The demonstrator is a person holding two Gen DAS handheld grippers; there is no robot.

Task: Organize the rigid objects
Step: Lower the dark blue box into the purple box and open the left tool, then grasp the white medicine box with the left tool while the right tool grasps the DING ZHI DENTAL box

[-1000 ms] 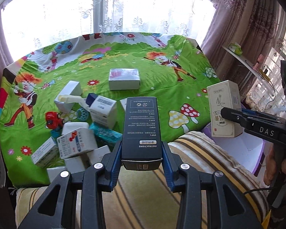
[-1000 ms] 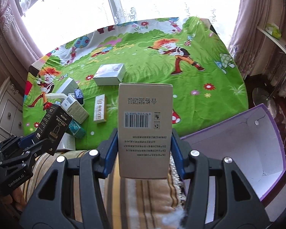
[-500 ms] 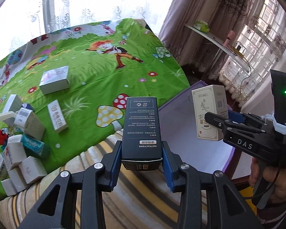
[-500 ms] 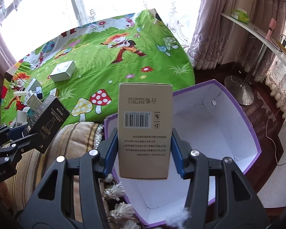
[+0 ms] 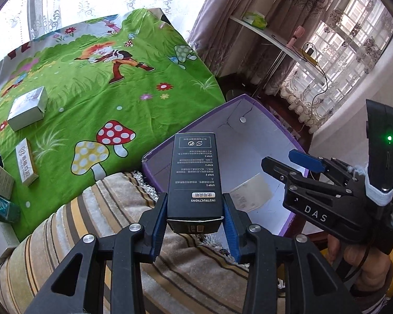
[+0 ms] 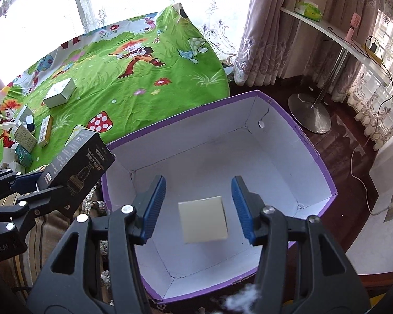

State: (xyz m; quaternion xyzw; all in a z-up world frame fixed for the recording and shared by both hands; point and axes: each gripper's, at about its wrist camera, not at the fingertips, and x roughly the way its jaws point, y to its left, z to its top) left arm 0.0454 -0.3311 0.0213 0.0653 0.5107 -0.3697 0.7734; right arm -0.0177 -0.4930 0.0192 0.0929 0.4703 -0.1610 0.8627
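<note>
Two handheld grippers work over a purple storage box (image 6: pixel 311 151) with a white inside, which sits on the floor beside a bed spread with a green cartoon sheet (image 5: pixel 97 83). The right gripper (image 6: pixel 199 206) hangs above the middle of the box with its blue-padded fingers spread apart and holding nothing. Between and below them a cream carton (image 6: pixel 203 218) shows blurred inside the box; whether it is in the air or lying on the bottom cannot be told. It is the only thing visible in the box. The left gripper (image 5: pixel 195 217) is clamped on the two long sides of a black instruction-printed carton (image 5: pixel 195 172), held out near the box's nearer left rim, over a striped blanket (image 5: pixel 112 225) at the bed's edge. To do this step well, the left gripper probably needs to carry the black carton fully past the rim, lower it toward the white floor beside the cream carton, and only then open, so it lands flat instead of tipping against the wall. More small cartons (image 5: pixel 26 161) lie scattered on the sheet, well apart from the box, waiting to be gathered.
</note>
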